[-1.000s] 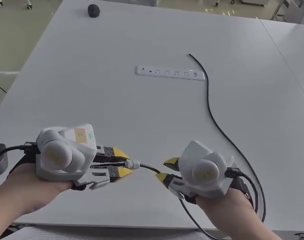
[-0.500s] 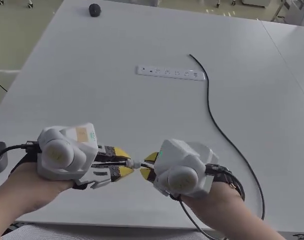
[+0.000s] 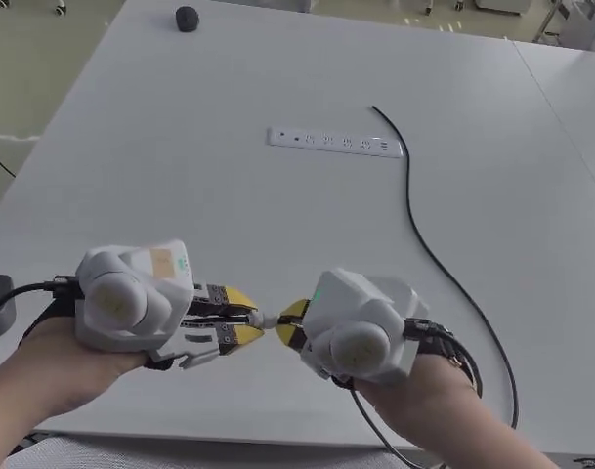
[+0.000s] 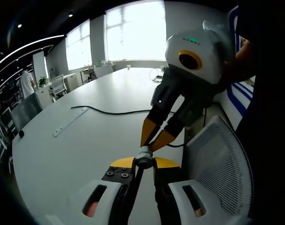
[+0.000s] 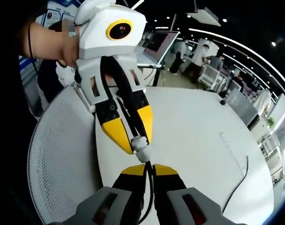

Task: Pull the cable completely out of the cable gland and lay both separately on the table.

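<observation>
While you are looking down in the head view, your left gripper (image 3: 240,318) is holding the white gland (image 3: 266,319) just above the surface (image 3: 277,215), your right gripper (image 3: 292,324) meeting it tip to tip. Along the left gripper view, your fingers (image 4: 121,162) are clenching the gland. Along the right gripper view, your fingers (image 5: 133,169) are pinching the black cable (image 5: 149,185) right beside the gland. It is not yet coming out, so the pull and both set-downs are remaining.
</observation>
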Demonstrator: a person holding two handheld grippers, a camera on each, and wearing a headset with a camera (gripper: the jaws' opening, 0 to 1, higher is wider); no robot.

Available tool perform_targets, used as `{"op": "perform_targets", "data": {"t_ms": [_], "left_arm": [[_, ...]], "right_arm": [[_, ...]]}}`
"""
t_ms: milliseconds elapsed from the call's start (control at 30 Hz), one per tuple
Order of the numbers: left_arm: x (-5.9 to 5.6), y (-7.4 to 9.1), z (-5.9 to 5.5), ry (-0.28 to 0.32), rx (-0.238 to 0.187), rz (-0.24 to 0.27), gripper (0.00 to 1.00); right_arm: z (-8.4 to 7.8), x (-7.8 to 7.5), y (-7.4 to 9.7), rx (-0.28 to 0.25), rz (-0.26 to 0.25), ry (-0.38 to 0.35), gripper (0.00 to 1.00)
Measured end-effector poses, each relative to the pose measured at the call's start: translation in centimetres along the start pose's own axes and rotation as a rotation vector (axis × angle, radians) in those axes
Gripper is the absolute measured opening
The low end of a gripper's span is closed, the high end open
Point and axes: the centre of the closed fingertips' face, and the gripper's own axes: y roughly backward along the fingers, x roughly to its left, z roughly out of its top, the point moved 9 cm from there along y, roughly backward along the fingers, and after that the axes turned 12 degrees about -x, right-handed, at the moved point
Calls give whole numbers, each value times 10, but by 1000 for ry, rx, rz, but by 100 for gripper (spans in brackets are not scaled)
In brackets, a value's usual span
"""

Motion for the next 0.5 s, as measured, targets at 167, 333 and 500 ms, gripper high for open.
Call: {"op": "perform_targets", "data": {"t_ms": [167, 333, 500], "left_arm": [[1, 1, 2, 4, -11, 4, 15], [1, 1, 3, 3, -11, 4, 15], [0, 2, 3, 7, -17, 5, 15]], "right_arm": [[-2, -2, 2, -3, -20, -42, 0], [-6, -3, 5, 10, -38, -94, 0], [-13, -6, 9, 17, -59, -159, 0]]}}
